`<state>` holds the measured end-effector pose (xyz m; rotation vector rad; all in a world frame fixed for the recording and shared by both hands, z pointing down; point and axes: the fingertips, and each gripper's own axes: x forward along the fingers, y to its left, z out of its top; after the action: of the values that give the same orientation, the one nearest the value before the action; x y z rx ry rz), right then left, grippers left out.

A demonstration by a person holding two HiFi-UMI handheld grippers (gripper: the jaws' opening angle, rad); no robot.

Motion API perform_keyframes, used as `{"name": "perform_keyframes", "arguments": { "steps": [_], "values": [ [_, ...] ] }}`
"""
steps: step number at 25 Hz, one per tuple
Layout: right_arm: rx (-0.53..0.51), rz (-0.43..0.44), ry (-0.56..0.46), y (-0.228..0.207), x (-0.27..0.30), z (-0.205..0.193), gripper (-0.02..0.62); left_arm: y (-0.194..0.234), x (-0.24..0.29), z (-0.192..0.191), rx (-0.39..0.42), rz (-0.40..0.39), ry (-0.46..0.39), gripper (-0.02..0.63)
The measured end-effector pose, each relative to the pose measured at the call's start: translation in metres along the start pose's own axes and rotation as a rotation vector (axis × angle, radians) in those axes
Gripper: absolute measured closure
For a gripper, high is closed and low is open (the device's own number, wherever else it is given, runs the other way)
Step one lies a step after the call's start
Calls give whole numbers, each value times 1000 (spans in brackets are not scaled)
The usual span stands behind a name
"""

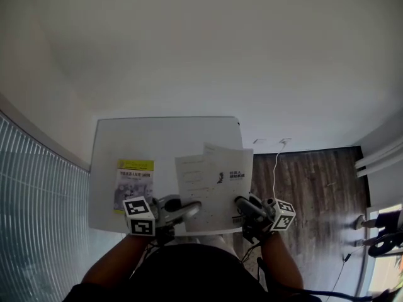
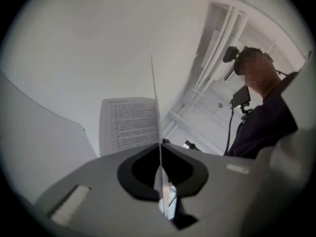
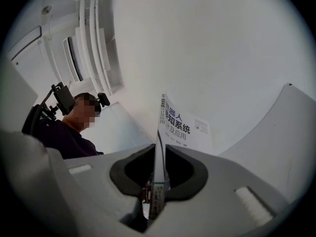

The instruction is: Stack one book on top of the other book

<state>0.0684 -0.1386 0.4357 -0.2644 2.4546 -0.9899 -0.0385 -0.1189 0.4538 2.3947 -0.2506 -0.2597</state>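
Note:
A white book [image 1: 214, 184] is held up over the near edge of the white table [image 1: 164, 134], opened, with a page lifted. My left gripper [image 1: 192, 207] is shut on a thin printed page [image 2: 129, 125] at the book's left side; in the left gripper view the sheet runs edge-on between the jaws of the left gripper [image 2: 160, 154]. My right gripper [image 1: 242, 205] is shut on the book's right edge. In the right gripper view the cover [image 3: 185, 127] with black characters rises from the right gripper [image 3: 158, 157]. A second book with a yellow cover [image 1: 134, 184] lies flat at the table's left.
Dark wooden floor [image 1: 315, 194] lies right of the table, with a white cable [image 1: 277, 162] running down it. A ribbed glass panel [image 1: 38, 194] stands at the left. The person with a head-mounted camera [image 3: 79, 107] shows behind both grippers.

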Motion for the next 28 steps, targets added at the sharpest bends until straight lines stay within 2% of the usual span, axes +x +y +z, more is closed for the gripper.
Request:
{"name": "perform_keyframes", "arguments": {
  "steps": [6, 15, 28],
  "values": [
    [19, -26, 1, -17, -3, -7, 541, 5, -2, -7, 18, 6, 22, 601],
    [48, -1, 23, -19, 2, -4, 541, -3, -2, -3, 28, 28, 26, 601],
    [117, 78, 86, -10, 14, 7, 541, -23, -1, 9, 24, 128, -37, 601]
  ]
}}
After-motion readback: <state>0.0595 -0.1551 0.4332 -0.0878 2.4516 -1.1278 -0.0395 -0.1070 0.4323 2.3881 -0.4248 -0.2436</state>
